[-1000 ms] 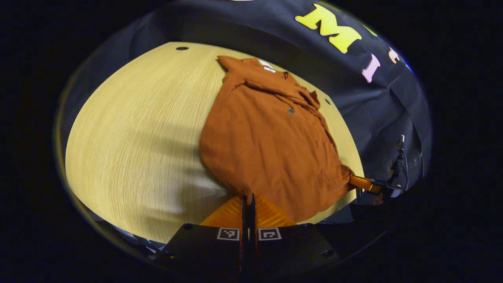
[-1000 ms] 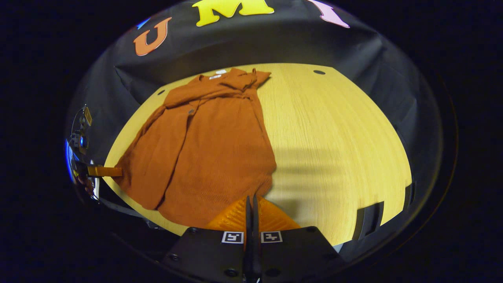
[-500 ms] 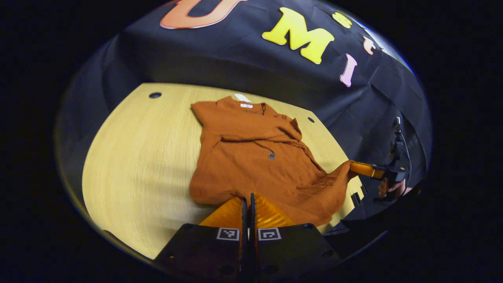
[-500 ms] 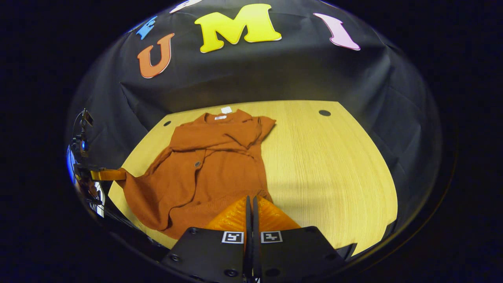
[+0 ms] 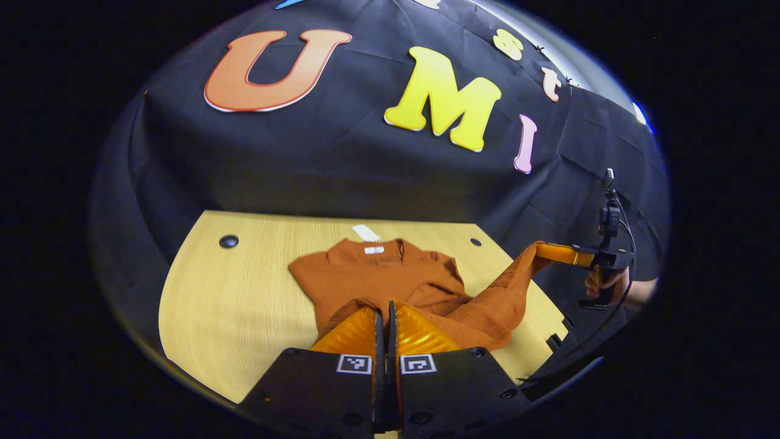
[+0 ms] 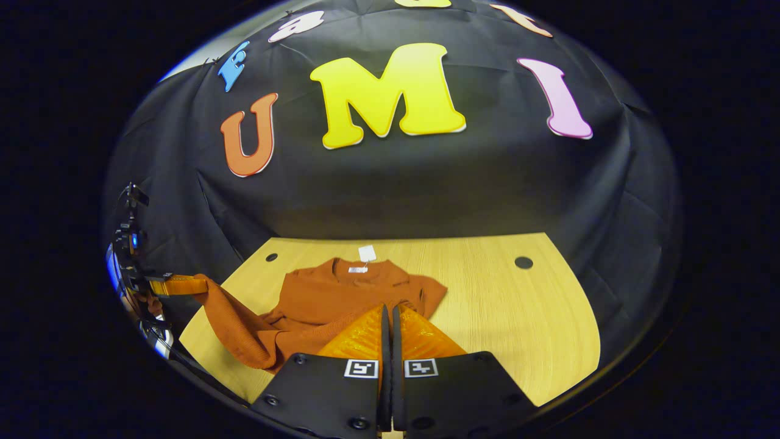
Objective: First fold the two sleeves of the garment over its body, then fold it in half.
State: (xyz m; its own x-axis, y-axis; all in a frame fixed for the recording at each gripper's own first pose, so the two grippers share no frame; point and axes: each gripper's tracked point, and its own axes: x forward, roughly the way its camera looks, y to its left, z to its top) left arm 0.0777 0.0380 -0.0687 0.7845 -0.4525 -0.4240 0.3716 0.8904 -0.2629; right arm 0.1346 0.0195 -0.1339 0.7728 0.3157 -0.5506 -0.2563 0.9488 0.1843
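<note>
A rust-orange garment [image 5: 378, 277] lies collar-far on the wooden table [image 5: 244, 292], sleeves folded over its body. Its near hem is lifted off the table and hangs between the two grippers. My left gripper [image 5: 382, 308] is shut on one hem corner, and its fingers hide the pinched cloth. My right gripper [image 6: 388, 308] is shut on the other corner above the garment [image 6: 341, 292]. The right gripper [image 5: 557, 253] shows at the right of the left gripper view, held by a hand [image 5: 600, 283]. The left gripper [image 6: 180, 285] shows at the left of the right gripper view.
A white tag [image 5: 365, 233] sticks out at the collar, also seen as the tag [image 6: 366, 252] in the right gripper view. The table [image 6: 518, 305] has small dark holes [image 6: 523, 262] near its far corners. The black cloth wall stands just behind the table.
Both grippers have risen and moved toward the collar, carrying the hem. The garment's lower half has come off the table and now sags between them.
</note>
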